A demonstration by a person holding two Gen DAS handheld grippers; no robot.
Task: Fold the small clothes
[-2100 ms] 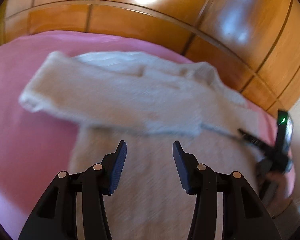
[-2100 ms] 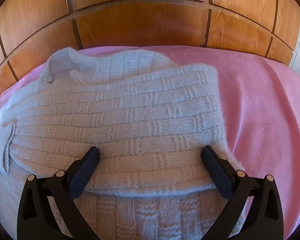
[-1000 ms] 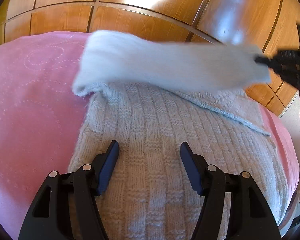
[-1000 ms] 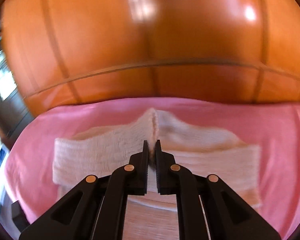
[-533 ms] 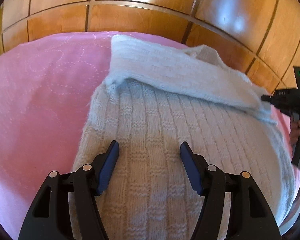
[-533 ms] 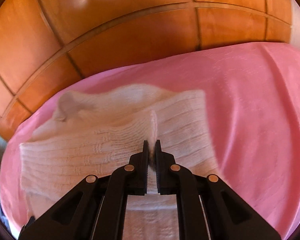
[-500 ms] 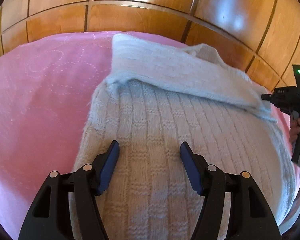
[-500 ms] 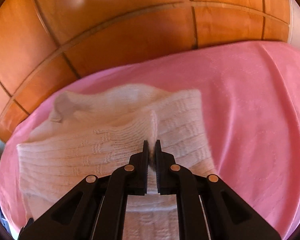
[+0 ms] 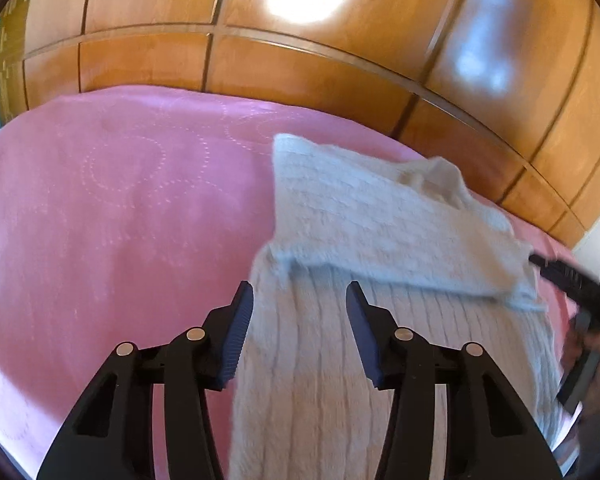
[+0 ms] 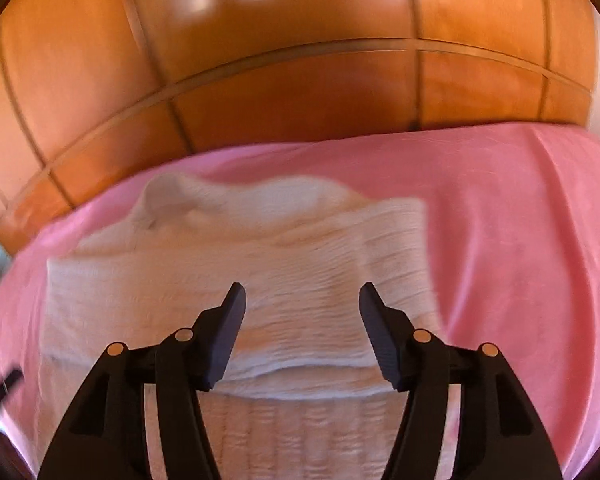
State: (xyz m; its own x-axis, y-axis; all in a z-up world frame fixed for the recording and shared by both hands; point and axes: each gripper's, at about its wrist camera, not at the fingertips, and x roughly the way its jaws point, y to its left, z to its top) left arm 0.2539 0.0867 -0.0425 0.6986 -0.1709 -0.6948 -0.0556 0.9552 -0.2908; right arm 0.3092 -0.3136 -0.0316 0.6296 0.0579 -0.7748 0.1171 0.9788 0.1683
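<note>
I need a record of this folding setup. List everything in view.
sweater: one, pale cream knit, lying on the blanket, a sleeve folded across its body.
blanket: one, pink, spread under the sweater.
wood panels: several, glossy orange-brown, behind the blanket.
left tongs: one, black, open above the sweater's left edge, jaws just closing somewhat, nothing gripped.
right tongs: one, black, jaws just opened, above the folded sleeve, nothing gripped.

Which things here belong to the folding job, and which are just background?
Job:
- sweater, sleeve folded across its body
- left gripper, open above the sweater, its jaws just closing a little
- right gripper, jaws just opened, sleeve released

Background:
- pink bedspread
- wooden wardrobe
</note>
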